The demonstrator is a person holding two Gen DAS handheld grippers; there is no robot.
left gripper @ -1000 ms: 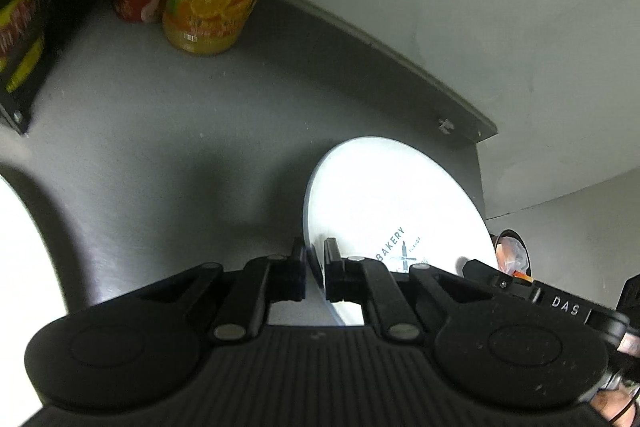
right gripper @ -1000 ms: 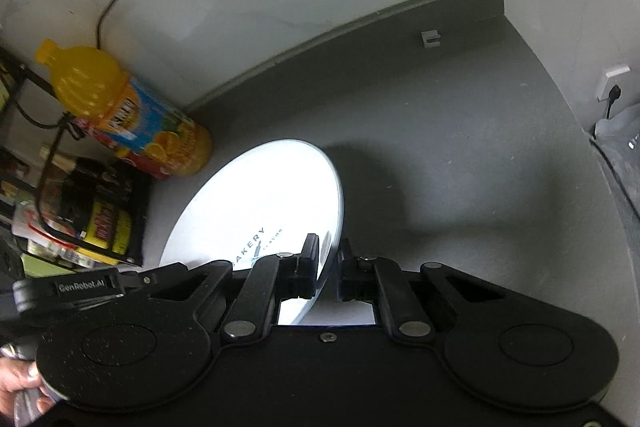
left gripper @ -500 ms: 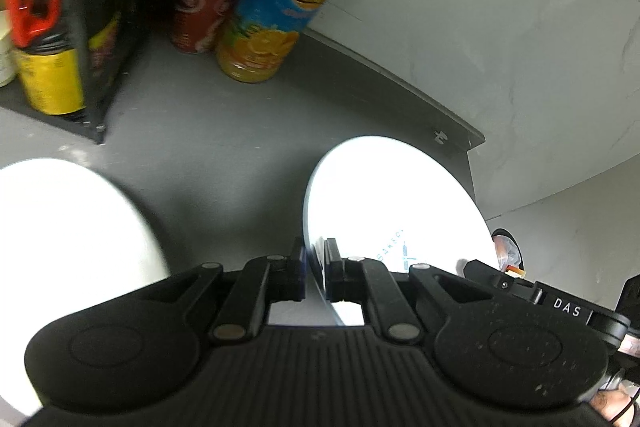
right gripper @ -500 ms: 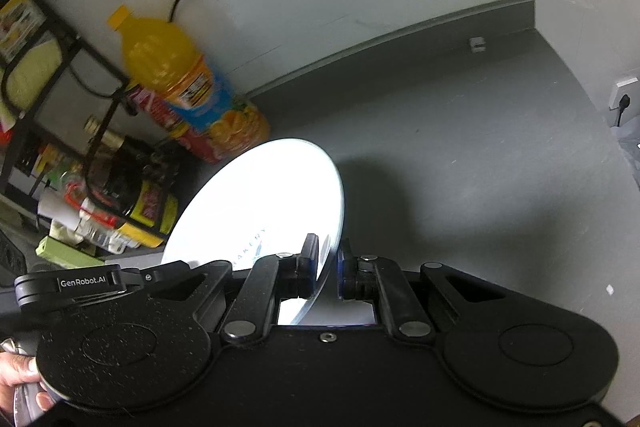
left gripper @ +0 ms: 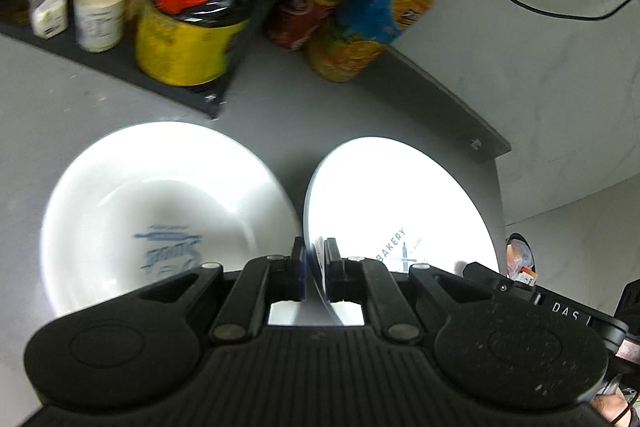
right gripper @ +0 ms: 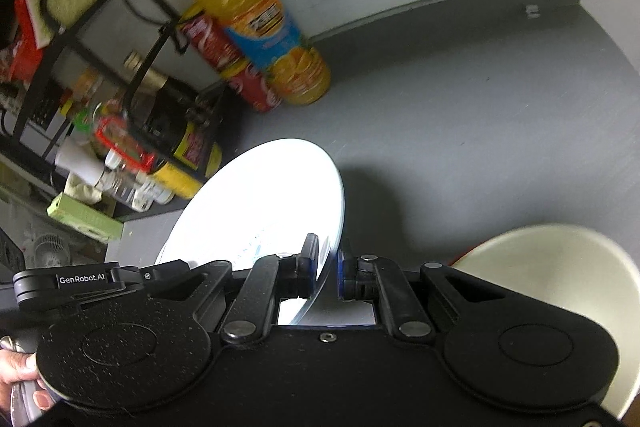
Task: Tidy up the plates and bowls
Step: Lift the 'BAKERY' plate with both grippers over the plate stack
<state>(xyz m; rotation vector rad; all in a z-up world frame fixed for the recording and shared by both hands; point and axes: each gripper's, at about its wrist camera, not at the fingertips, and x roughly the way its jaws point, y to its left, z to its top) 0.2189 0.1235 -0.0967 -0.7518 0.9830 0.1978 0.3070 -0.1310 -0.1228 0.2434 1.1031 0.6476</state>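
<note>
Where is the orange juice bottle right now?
The orange juice bottle stands at the back of the grey counter against the wall, upper left of centre in the right wrist view, with a red can beside it and the black rack further left.

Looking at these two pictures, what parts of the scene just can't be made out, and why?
- Left wrist view: the near edge of the held plate and of the white bowl is covered by the left gripper.
- Left wrist view: the shelf jars' labels are motion-blurred, unreadable.
- Right wrist view: the plate's print is washed out by glare.
- Right wrist view: the cream dish is partly hidden behind the right gripper; plate or bowl is unclear.
</note>
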